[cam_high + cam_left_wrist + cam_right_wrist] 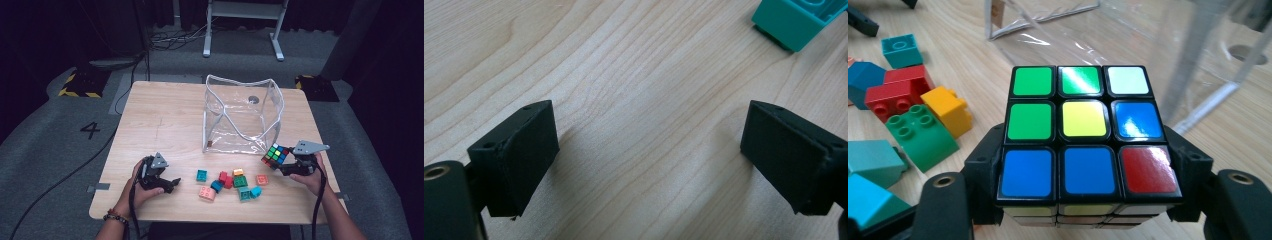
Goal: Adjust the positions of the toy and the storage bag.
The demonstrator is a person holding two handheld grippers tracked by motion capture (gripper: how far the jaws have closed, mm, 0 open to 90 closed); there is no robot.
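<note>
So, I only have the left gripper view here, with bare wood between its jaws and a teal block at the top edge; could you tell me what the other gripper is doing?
Observer: The right gripper is shut on a puzzle cube, one jaw against each side of it.
Operator: Thank you. Is the cube lying on the table?
Observer: It looks lifted off the table, just in front of the clear bag.
Operator: And is that bag open?
Observer: Yes, it stands upright with its white-edged mouth open to the top.
Operator: Are there more blocks than my teal one?
Observer: Several, loose between the two grippers, among them a red block and a green block.
</note>
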